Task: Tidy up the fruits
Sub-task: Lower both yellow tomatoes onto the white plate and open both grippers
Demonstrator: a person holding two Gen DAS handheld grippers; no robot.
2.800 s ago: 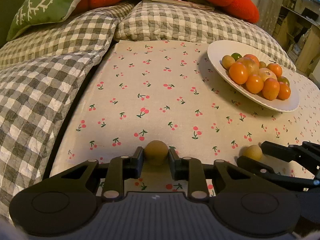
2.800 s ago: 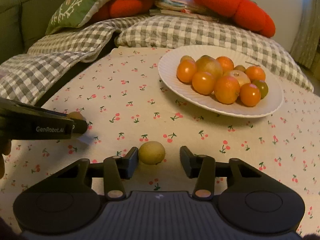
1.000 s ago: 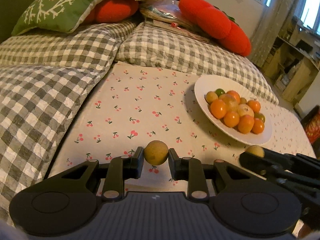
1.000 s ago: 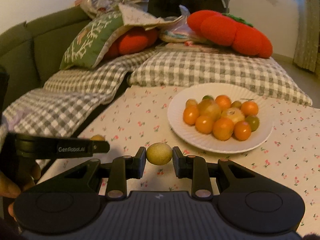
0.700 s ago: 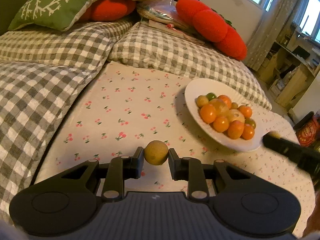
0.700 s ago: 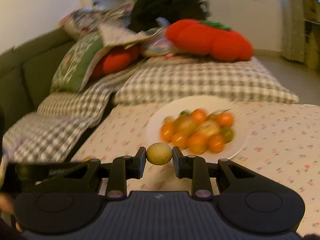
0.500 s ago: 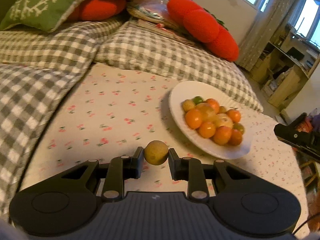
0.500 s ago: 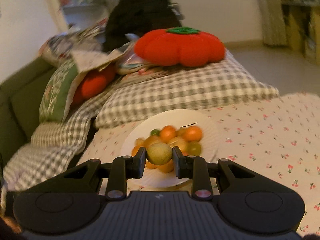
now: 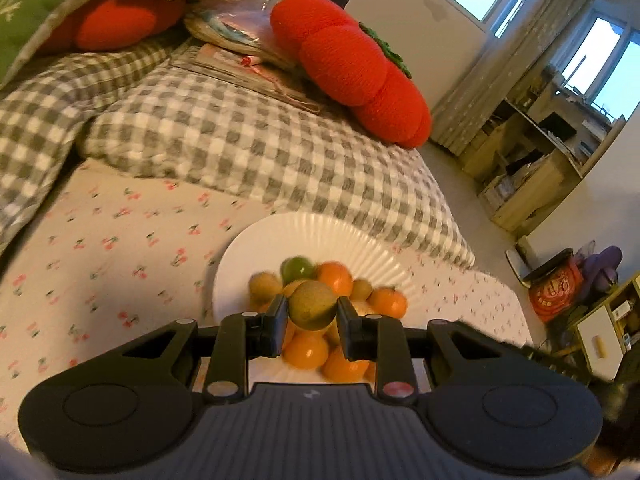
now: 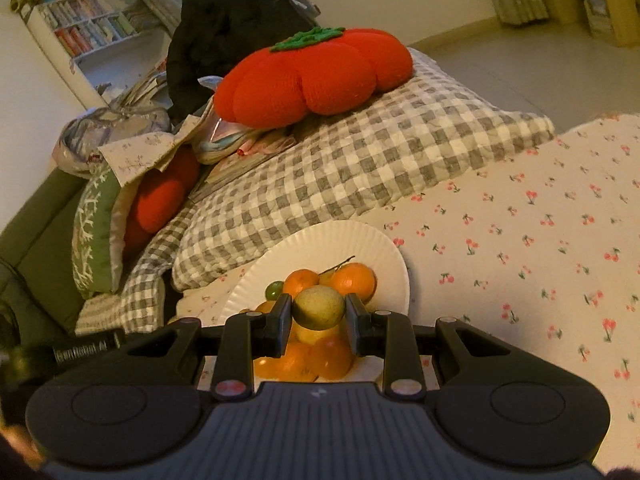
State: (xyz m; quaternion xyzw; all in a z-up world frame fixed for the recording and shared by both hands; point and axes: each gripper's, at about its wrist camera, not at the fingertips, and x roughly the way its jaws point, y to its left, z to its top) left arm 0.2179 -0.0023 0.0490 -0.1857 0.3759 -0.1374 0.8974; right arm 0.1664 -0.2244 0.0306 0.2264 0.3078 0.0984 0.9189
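Left gripper [image 10: 86, 348] only in right view

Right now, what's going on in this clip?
A person is tidying fruit with a handheld gripper in each hand. The left gripper is shut on a small brownish-green fruit, and the right gripper is shut on a yellow-green fruit. Both are held above the white plate, which is already piled with orange and green fruits and sits on the cherry-print cloth. Neither fruit has been released yet.
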